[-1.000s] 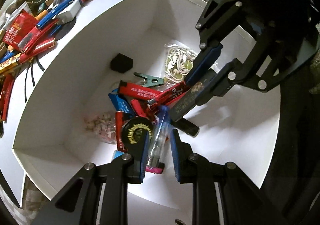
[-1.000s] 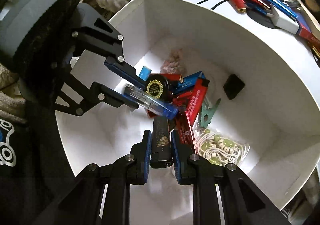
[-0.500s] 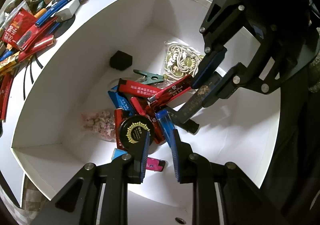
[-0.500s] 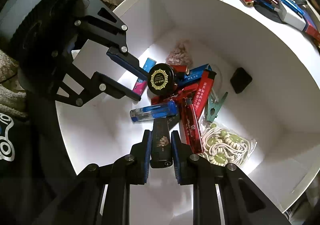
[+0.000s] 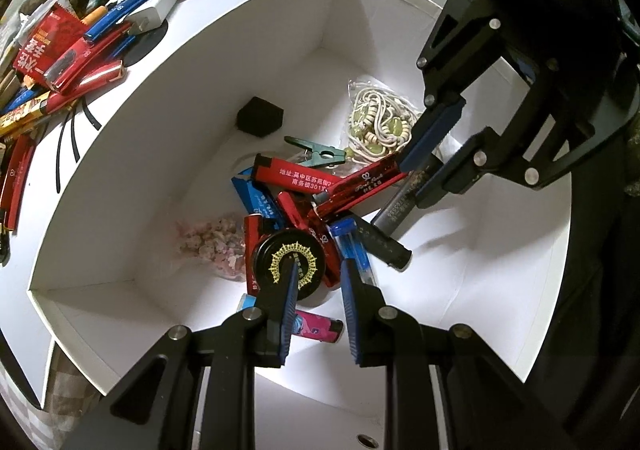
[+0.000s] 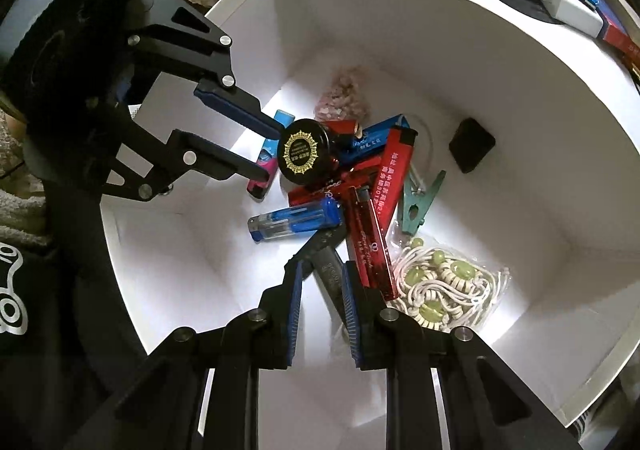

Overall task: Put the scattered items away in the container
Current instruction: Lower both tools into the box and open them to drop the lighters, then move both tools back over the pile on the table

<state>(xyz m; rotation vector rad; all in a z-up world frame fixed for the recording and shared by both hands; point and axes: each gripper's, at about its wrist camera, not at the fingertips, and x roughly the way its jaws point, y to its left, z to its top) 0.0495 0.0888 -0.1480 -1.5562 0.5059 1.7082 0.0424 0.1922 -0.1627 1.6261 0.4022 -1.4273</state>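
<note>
Trouble could come from the dark lighter point(image 6: 329, 266) standing between the right claw's point(image 6: 322, 282) narrowly parted fingers. Its far end noses into the heap just ahead of the tips, inside the white box point(image 5: 200, 98). I can't tell whether the pads are pinching it or have let go. If it is gripped, pulling back would drag it out again. If it is loose, it may skid off the red lighter point(image 6: 370, 246) beside the tips onto the bagged cord point(image 6: 440, 290). The left claw point(image 5: 318, 286) hangs spread and empty over the round black tin point(image 6: 304, 158); dipping would knock the tin off its perch. The lighter's near end is hidden between the fingers. A pink lighter point(image 5: 316, 328) is half covered below the left claw, and scattered lighters point(image 5: 80, 46) lie beyond the box rim, cut off by the frame's edge.
</note>
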